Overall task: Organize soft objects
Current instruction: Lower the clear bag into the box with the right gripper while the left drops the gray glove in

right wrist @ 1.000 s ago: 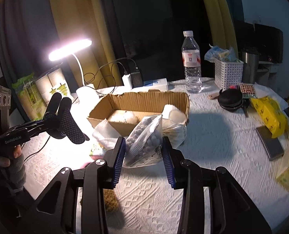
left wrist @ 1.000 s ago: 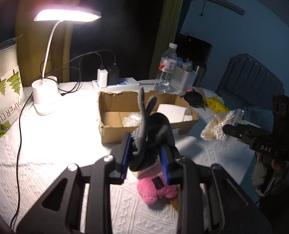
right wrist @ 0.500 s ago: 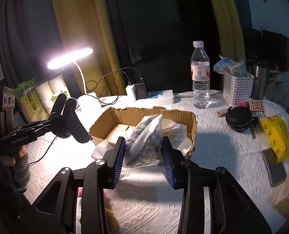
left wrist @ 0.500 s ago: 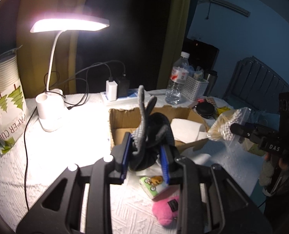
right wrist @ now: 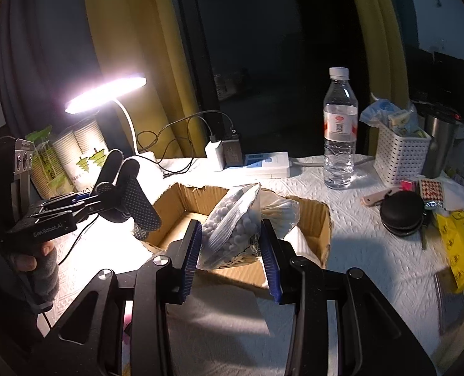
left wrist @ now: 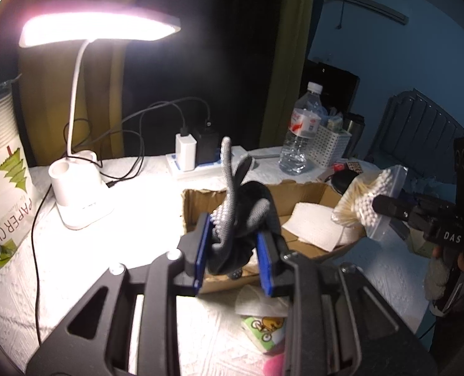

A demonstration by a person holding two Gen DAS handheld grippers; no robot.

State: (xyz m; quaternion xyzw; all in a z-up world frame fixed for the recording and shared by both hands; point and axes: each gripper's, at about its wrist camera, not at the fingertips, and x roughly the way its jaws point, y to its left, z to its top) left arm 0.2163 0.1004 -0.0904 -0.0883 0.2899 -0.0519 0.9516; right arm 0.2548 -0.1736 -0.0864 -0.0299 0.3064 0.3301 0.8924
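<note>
At far left the one lit desk lamp point(left wrist: 75, 163) stands on the white cloth point(left wrist: 19, 282), with bare cloth between its base and the torn left wall of the single cardboard box point(right wrist: 321, 219). My left gripper point(left wrist: 233, 247) is clamped on one grey-and-black glove point(left wrist: 241, 219), held above the box's near left corner (two of its fingers poke upward). My right gripper point(right wrist: 230, 247) is pinched on one clear bag of cotton swabs point(right wrist: 232, 222), held over the box's near wall. Past the box's right wall a strip of open cloth runs to one black round case point(right wrist: 402, 213). Behind it stand one water bottle point(right wrist: 340, 131) and one white basket point(right wrist: 401, 153).
</note>
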